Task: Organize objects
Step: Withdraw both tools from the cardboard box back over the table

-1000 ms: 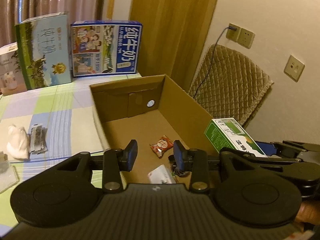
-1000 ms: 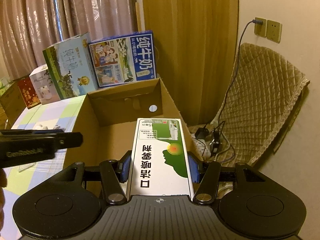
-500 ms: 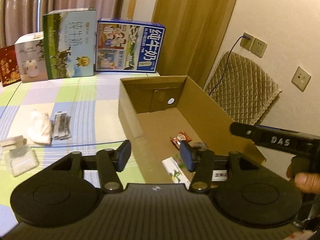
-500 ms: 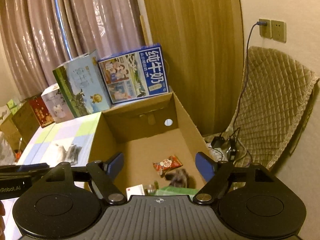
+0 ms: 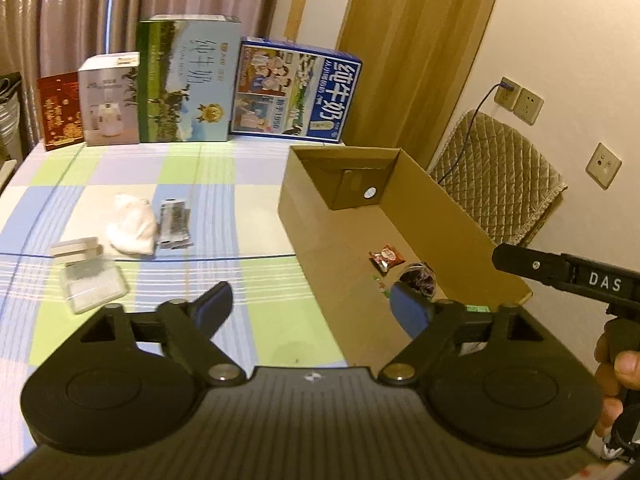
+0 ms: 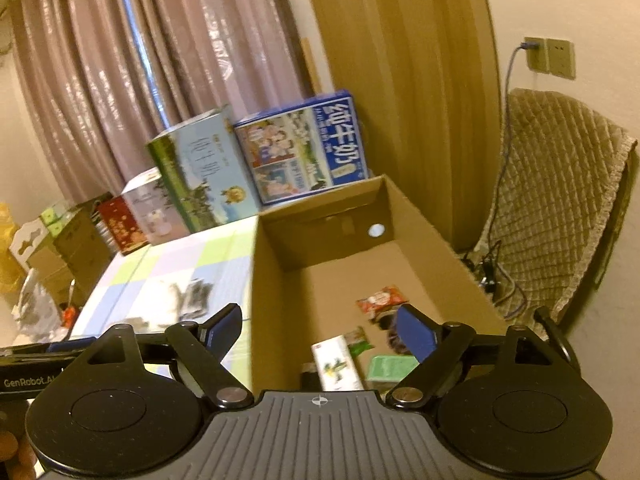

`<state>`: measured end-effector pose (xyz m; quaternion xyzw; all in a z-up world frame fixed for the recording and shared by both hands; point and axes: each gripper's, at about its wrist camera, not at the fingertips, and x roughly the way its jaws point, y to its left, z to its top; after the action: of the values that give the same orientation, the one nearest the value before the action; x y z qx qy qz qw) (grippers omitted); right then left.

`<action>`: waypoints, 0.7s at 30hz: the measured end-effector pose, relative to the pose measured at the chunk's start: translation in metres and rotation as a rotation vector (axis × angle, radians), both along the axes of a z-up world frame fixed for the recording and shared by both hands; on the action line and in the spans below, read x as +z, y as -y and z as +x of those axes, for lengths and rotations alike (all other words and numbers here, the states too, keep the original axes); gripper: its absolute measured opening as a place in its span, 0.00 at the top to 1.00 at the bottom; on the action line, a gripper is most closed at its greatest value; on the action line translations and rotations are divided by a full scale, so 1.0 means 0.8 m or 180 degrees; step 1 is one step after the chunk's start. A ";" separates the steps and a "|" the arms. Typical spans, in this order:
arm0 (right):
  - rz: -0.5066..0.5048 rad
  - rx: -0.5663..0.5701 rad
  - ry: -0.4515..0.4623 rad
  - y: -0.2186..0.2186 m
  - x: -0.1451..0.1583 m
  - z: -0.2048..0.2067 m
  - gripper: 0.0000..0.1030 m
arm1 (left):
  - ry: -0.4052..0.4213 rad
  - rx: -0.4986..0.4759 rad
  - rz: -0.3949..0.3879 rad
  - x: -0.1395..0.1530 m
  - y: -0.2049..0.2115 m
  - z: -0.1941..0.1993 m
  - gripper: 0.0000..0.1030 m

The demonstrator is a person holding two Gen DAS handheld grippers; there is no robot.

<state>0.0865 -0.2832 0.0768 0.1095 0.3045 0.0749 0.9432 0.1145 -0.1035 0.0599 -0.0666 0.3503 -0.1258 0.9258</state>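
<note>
The left gripper [image 5: 312,306] has its jaws spread wide with nothing between the blue pads [image 5: 410,312], and it is held level, pointing forward. The right gripper [image 6: 320,330] is likewise spread wide and empty, tilted slightly downward; in the left wrist view its black body [image 5: 568,276] reaches in from the right edge, gripped from below by the person's right hand [image 5: 616,384]. At the lower left corner of the right wrist view, the fingers of the left hand [image 6: 14,454] show beneath the left gripper's body.
</note>
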 end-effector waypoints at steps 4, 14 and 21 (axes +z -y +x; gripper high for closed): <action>-0.0020 0.0091 -0.0004 -0.023 0.003 -0.011 0.13 | 0.0008 0.0090 0.0041 0.005 -0.019 -0.017 0.12; -0.0105 0.0325 -0.0019 -0.080 0.005 -0.032 0.02 | 0.0078 0.0298 0.0186 0.014 -0.069 -0.053 0.01; -0.0152 0.0460 -0.0081 -0.115 -0.006 -0.037 0.02 | 0.0072 0.0463 0.0347 0.006 -0.112 -0.076 0.01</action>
<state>0.0566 -0.1908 0.0718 0.0657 0.3252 0.1341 0.9338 0.0540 -0.0142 0.0646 -0.0399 0.3403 -0.0397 0.9386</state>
